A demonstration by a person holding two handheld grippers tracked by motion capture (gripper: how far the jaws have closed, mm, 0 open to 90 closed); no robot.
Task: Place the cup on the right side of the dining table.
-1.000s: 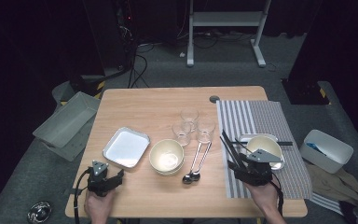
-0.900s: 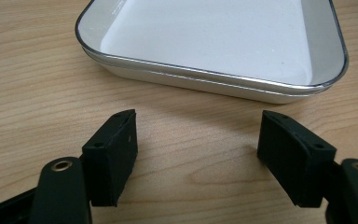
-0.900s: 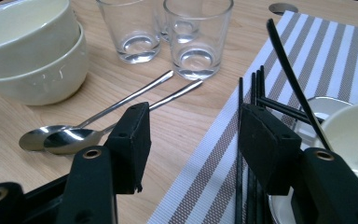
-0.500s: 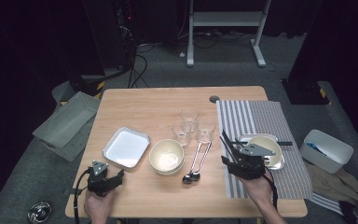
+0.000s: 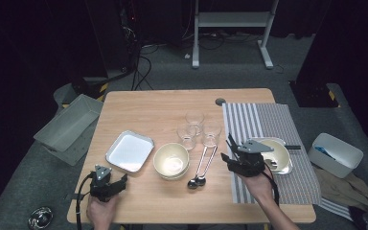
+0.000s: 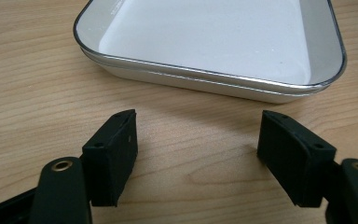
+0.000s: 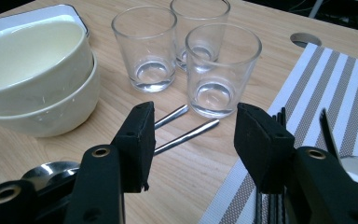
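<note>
My right gripper [image 5: 229,149] hovers at the left edge of the striped placemat [image 5: 263,120], pointing toward the glasses. Its jaws [image 7: 193,140] stand open and have just been closing a little, with nothing between them. Just beyond the jaws lie the handles of two spoons [image 7: 186,128], and their bowls [image 5: 195,182] rest nearer the table's front. Three clear glasses [image 7: 221,70] stand behind the handles. Two stacked cream bowls [image 5: 171,160] sit left of the spoons. My left gripper [image 5: 111,178] rests open near the front left edge, facing a white tray [image 6: 214,42] a short way ahead.
On the placemat, a metal tray with a cream bowl [image 5: 279,155] sits right of my right hand. Thin dark utensils [image 7: 279,116] lie at the mat's edge. A grey bin [image 5: 67,125] stands on the floor to the left, and a white box [image 5: 335,153] to the right.
My right gripper has moved left, from over the placemat's tray to the mat's left edge near the spoons. The left gripper has stayed put.
</note>
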